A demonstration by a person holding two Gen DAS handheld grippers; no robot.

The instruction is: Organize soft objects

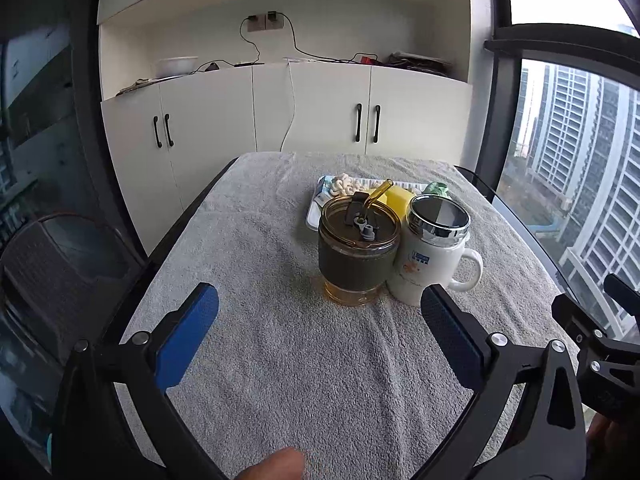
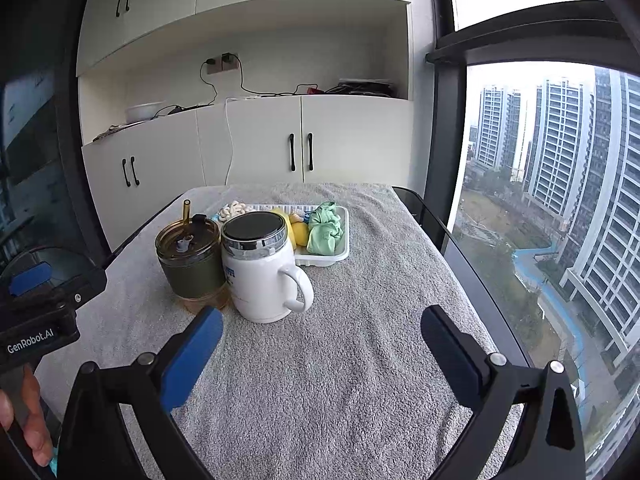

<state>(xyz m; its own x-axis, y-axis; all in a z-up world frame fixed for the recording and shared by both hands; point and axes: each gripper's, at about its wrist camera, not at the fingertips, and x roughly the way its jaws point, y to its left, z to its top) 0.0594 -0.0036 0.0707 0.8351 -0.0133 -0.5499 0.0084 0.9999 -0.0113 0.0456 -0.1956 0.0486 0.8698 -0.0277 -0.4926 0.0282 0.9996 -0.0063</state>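
Note:
A white tray (image 2: 343,254) at the far side of the table holds soft things: a green cloth bundle (image 2: 326,230), a yellow soft toy (image 2: 298,232) and a white knotted rope (image 2: 236,209). In the left wrist view the tray (image 1: 313,210) shows behind the cups, with the rope (image 1: 344,186), a yellow piece (image 1: 398,196) and a bit of green cloth (image 1: 438,190). My left gripper (image 1: 320,322) is open and empty above the towel, short of the cups. My right gripper (image 2: 322,338) is open and empty, near the white mug.
An amber tumbler with a straw (image 1: 358,250) (image 2: 190,262) and a white lidded mug (image 1: 434,254) (image 2: 264,268) stand in front of the tray. A grey towel (image 1: 304,380) covers the table. White cabinets stand behind; a window is at the right. The left gripper's body (image 2: 36,312) shows at left.

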